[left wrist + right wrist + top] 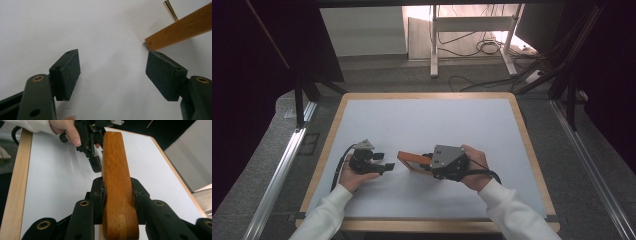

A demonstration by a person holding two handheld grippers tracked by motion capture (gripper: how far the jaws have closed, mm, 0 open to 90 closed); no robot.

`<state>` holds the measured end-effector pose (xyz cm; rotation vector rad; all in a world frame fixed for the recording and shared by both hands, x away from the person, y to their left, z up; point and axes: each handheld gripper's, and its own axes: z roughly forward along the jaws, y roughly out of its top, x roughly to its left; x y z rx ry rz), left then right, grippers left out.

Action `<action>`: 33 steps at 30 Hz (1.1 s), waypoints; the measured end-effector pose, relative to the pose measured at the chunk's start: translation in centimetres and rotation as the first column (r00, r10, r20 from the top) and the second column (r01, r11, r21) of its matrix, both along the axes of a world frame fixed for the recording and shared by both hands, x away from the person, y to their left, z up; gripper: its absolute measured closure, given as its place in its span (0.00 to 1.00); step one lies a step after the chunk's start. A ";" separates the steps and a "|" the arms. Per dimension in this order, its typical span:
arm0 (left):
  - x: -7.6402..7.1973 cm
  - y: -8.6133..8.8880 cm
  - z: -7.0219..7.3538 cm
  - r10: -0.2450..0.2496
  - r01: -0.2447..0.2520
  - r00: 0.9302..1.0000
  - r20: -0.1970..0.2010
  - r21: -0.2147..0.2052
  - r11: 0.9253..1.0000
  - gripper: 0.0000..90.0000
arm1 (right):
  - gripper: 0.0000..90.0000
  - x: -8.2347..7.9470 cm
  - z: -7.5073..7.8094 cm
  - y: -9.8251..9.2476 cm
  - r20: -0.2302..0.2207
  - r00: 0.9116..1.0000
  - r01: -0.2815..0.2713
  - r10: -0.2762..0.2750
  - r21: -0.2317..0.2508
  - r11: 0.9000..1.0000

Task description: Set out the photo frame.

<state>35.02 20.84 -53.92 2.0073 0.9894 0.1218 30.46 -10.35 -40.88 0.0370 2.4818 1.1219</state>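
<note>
A flat orange-brown wooden frame (411, 161) is lifted a little off the white table top (427, 120), and my right gripper (428, 163) is shut on its right end. In the right gripper view both pads squeeze the wooden frame (115, 157) from its two sides, with my right gripper (117, 195) at the near end. My left gripper (385, 166) stands open just left of the frame's free end. In the left gripper view nothing lies between the wide-apart pads of my left gripper (113, 72), and a corner of the frame (180, 30) sits just above the right pad.
The white top has a light wooden rim (327, 150) all round. A thin brass-coloured strip (170, 10) shows behind the frame. Black curtains and metal rails flank the table, and cables lie on the floor beyond it.
</note>
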 end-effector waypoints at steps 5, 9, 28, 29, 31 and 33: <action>0.0 0.0 0.0 -0.001 0.001 1.000 0.002 0.000 1.000 0.30 | 0.76 1.9 0.0 -1.0 -0.042 0.997 0.064 -0.062 0.037 0.997; 0.0 -0.1 -0.1 -0.001 0.001 1.000 -0.001 0.004 1.000 0.30 | 0.74 3.2 0.0 -1.5 -0.061 0.994 0.099 -0.096 0.049 0.994; -0.1 -0.3 -0.2 -0.011 0.010 1.000 0.002 0.021 1.000 0.30 | 0.64 7.8 -0.1 -3.0 -0.077 0.955 0.293 -0.288 0.076 0.953; 0.0 -0.3 -0.2 -0.010 0.010 1.000 0.002 0.022 1.000 0.30 | 0.64 7.9 -0.2 -3.0 -0.079 0.954 0.296 -0.290 0.077 0.952; 0.0 -0.4 -0.2 -0.010 0.010 1.000 0.001 0.022 1.000 0.30 | 0.63 8.0 -0.2 -2.9 -0.077 0.954 0.294 -0.289 0.077 0.953; 0.0 -0.4 -0.2 -0.011 0.011 1.000 0.001 0.025 1.000 0.29 | 0.60 8.1 -0.3 -2.8 -0.076 0.952 0.301 -0.295 0.072 0.951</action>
